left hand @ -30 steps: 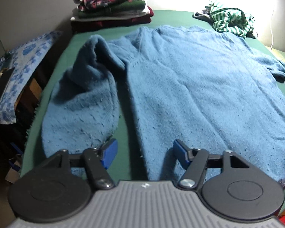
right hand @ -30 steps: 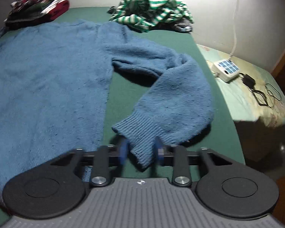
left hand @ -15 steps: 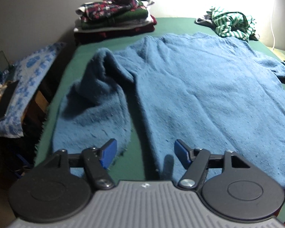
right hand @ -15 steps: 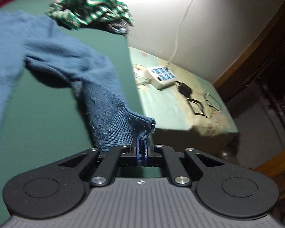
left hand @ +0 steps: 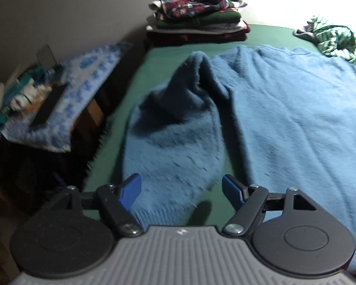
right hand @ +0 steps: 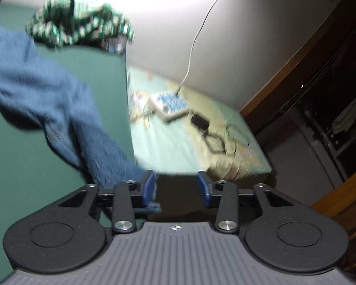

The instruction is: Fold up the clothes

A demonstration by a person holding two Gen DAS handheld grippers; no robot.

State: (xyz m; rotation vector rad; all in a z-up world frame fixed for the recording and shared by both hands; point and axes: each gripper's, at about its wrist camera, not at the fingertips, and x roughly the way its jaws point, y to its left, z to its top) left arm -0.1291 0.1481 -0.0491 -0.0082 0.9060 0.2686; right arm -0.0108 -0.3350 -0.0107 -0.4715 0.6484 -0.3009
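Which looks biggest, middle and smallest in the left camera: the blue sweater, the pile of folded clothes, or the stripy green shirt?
1. Blue sweater, by far.
2. Pile of folded clothes.
3. Stripy green shirt.
The pile and shirt lie farther back, so their real sizes are unsure.

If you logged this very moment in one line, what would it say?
left tongs: open over fuzzy blue knitted sweater's sleeve cuff | right tongs: open, other sleeve beside

Left gripper (left hand: 181, 188) and right gripper (right hand: 176, 187) both point forward, jaws spread apart.
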